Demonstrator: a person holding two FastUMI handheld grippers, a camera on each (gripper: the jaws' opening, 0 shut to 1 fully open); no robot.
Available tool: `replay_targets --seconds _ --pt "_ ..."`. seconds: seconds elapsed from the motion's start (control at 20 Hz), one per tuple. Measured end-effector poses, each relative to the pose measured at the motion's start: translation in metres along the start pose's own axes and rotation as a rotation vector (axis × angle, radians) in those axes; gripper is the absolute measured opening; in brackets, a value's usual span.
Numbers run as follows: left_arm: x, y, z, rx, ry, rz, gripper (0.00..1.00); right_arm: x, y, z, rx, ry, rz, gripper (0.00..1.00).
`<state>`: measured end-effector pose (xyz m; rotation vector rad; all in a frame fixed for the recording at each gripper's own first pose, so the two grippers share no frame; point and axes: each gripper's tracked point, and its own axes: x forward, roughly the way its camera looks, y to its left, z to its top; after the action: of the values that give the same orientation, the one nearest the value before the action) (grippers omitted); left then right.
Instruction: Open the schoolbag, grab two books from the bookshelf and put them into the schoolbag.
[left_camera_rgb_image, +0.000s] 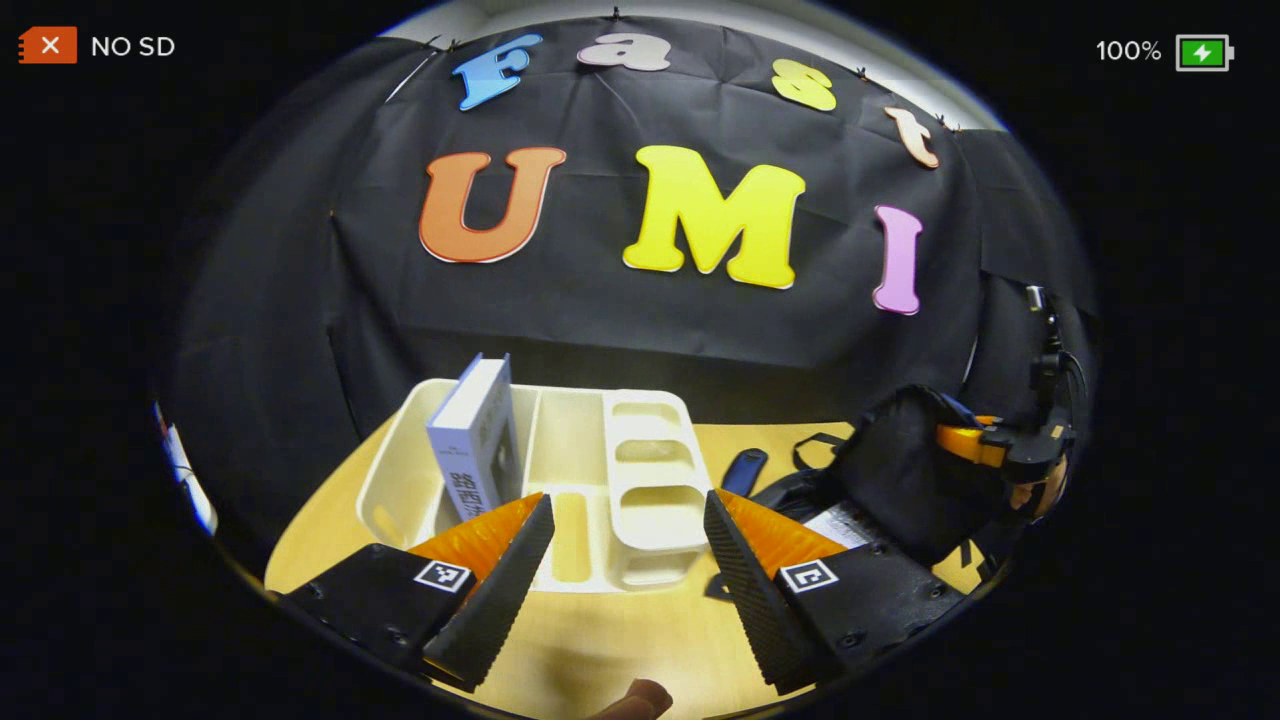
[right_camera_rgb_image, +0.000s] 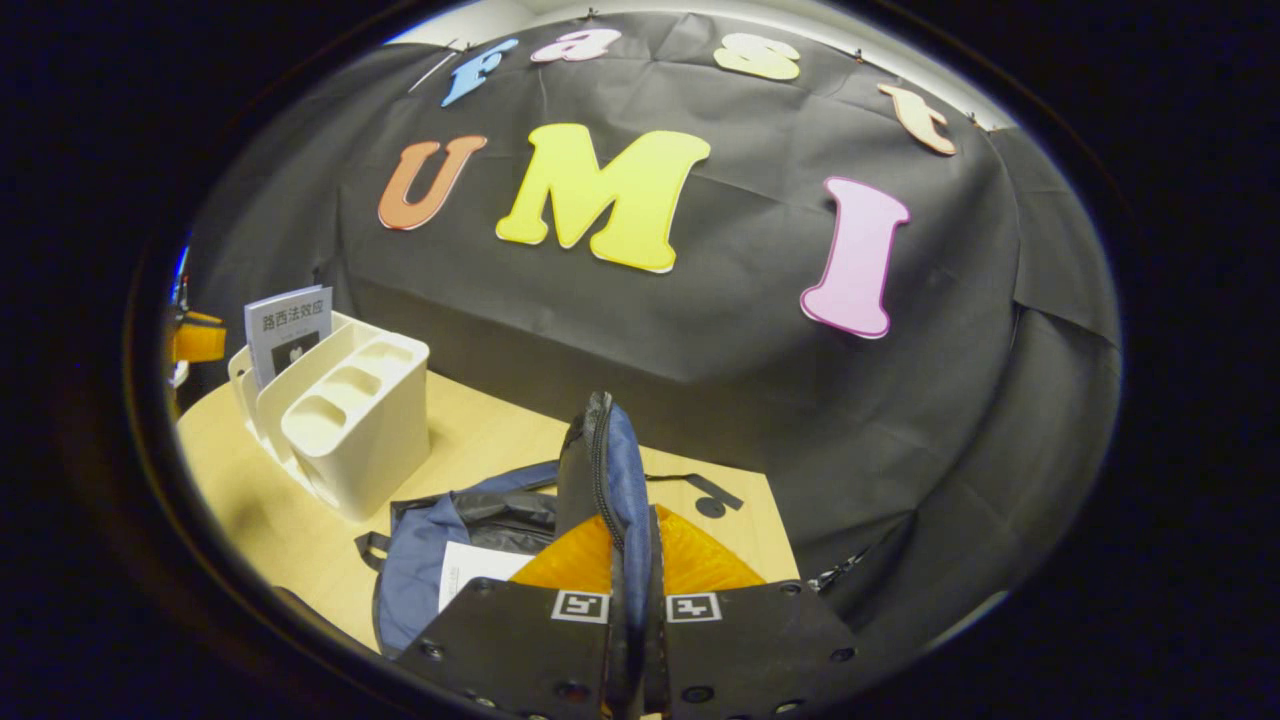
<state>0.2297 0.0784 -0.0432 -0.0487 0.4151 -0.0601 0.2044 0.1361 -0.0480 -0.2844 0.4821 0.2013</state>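
Table (left_camera_rgb_image: 600, 640): carries all items.
Schoolbag (right_camera_rgb_image: 420, 560): at the right end, mouth open; one book (right_camera_rgb_image: 475, 570) already inside.
Bookshelf (left_camera_rgb_image: 650, 490): toward the back edge; second book (left_camera_rgb_image: 475, 440) upright in it.
Right gripper (right_camera_rgb_image: 630, 620): fingers clamped on the bag's flap (right_camera_rgb_image: 605, 470), lifting it, likely to keep the mouth open.
Left gripper (left_camera_rgb_image: 628, 570): fingers wide, aimed at the shelf, gripping nothing.

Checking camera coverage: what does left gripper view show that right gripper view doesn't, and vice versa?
Left gripper view: open left tool before the bookshelf, spine of the book, a fingertip at the bottom. Right gripper view: right tool shut on the raised flap of the schoolbag, the book's front cover. Both: bookshelf, one upright book, open schoolbag, table.
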Motion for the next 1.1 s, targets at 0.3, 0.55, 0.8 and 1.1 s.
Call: replay_targets --seconds 0.3,0.55,0.8,1.1 --pt "0.033 0.049 0.046 0.089 0.028 0.100 0.96 -0.004 0.012 0.001 -0.037 -0.025 0.012 0.06" --pt "0.071 0.076 0.071 0.096 0.069 0.154 1.00 -0.005 0.021 -0.004 -0.049 -0.036 0.026 0.06" --pt "0.114 0.105 0.068 0.124 0.193 0.205 0.93 -0.006 0.026 -0.010 -0.016 -0.041 0.049 0.06" --pt "0.144 0.131 0.039 0.183 0.405 0.257 0.93 -0.011 0.016 -0.014 -0.003 -0.047 0.038 0.06"
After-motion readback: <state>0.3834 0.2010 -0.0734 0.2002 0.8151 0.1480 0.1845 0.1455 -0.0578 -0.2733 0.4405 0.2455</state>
